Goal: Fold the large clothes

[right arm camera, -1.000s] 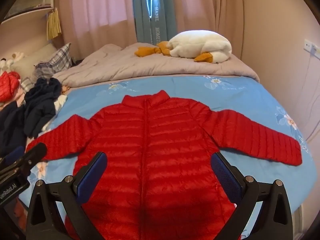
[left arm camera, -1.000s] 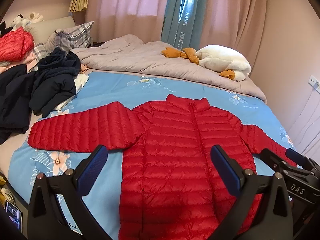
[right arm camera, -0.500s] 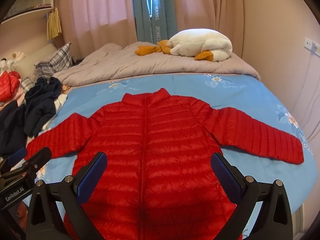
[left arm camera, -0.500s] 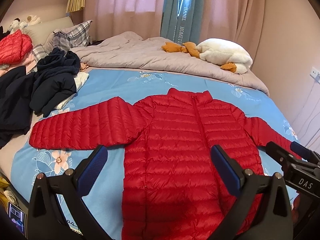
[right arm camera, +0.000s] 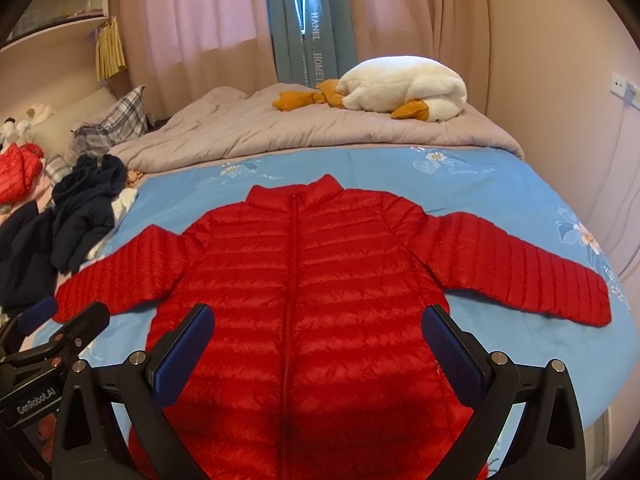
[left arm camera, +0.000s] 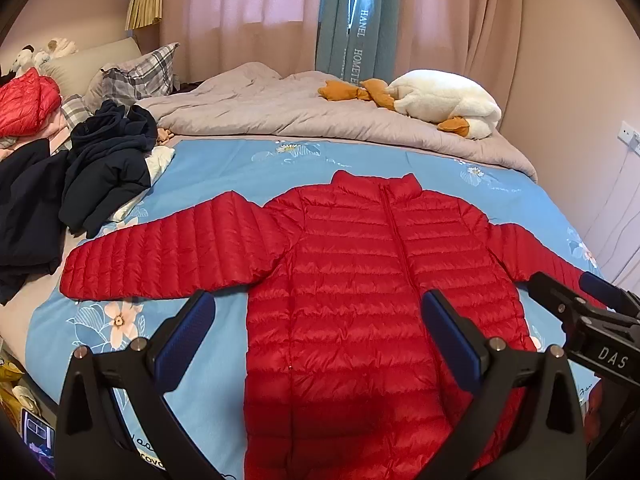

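Left wrist view: red jacket (left arm camera: 360, 280) flat on blue bedsheet (left arm camera: 240, 164).

The hem of the red jacket (left arm camera: 360, 320) is cut off by the lower edge in both views. In the left wrist view, its far cuff is hidden behind the right gripper (left arm camera: 588, 320). The curtain lettering (right arm camera: 318, 60) is only partly legible.

Left gripper (left arm camera: 318, 336): jaws spread wide, nothing between the pads, pointing toward 12 o'clock. Right gripper (right arm camera: 318, 338): jaws likewise spread, nothing gripped, positioned at the left's 3 o'clock.
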